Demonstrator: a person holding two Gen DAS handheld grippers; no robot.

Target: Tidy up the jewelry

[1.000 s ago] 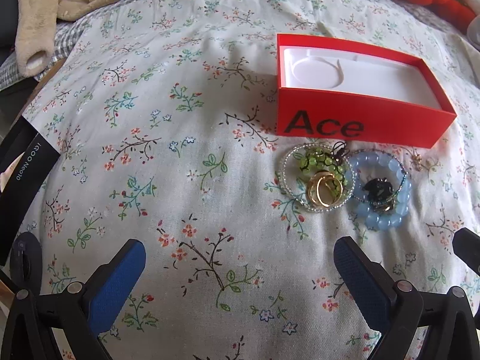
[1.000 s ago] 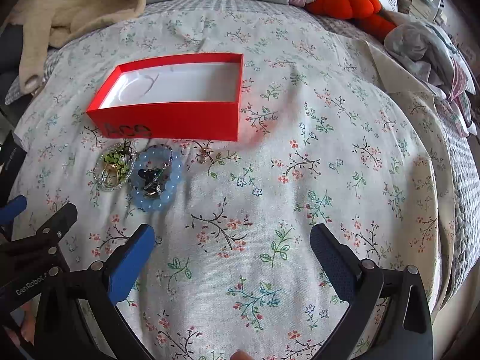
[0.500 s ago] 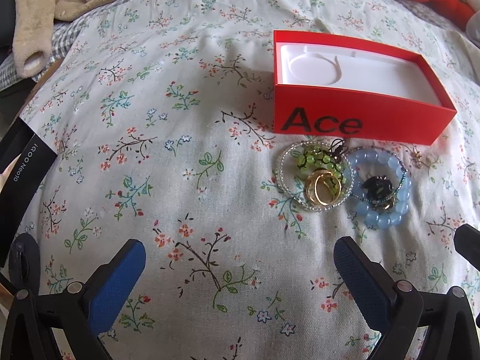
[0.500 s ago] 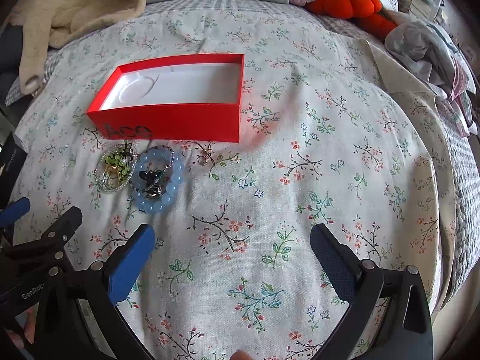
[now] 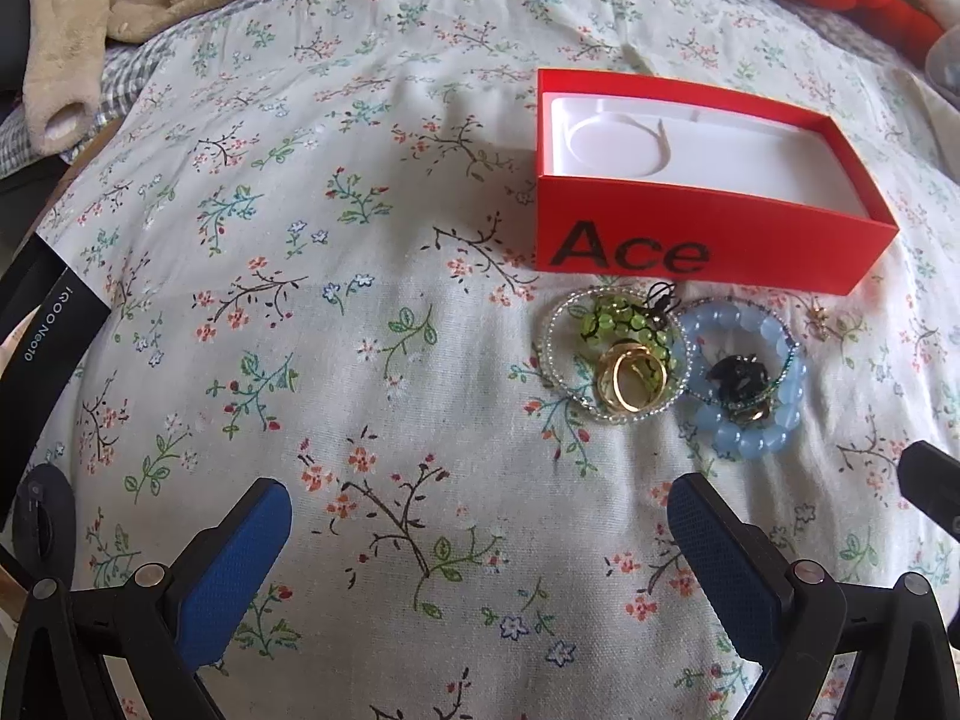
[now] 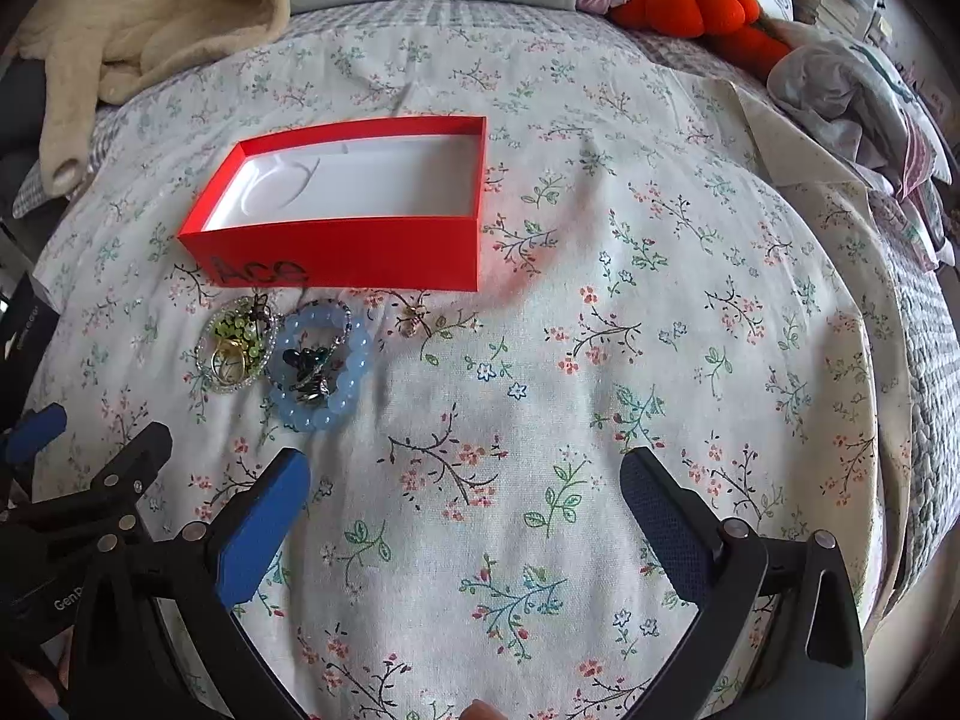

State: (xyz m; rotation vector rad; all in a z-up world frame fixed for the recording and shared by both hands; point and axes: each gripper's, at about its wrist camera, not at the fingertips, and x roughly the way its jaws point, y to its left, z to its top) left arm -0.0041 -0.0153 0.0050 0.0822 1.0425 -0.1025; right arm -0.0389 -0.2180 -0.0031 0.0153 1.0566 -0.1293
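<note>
An open red box (image 5: pixel 690 240) marked "Ace", with an empty white tray inside, lies on the floral bedspread; it also shows in the right wrist view (image 6: pixel 360 252). In front of it lies jewelry: a clear bead bracelet (image 5: pixel 558 354) around green beads and gold rings (image 5: pixel 630 375), a blue bead bracelet (image 5: pixel 750 444) around a dark piece, and a small gold earring (image 5: pixel 819 321). The blue bracelet (image 6: pixel 318 414) also shows in the right wrist view. My left gripper (image 5: pixel 480 516) is open and empty, short of the jewelry. My right gripper (image 6: pixel 465 486) is open and empty, to the right of it.
A beige fleece garment (image 6: pixel 138 24) lies at the back left. An orange plush toy (image 6: pixel 696 6) and crumpled clothes (image 6: pixel 852 96) lie at the back right. A black box (image 5: pixel 36 348) sits at the bed's left edge.
Both grippers have edged slightly forward toward the box and jewelry. Nothing was touched or moved.
</note>
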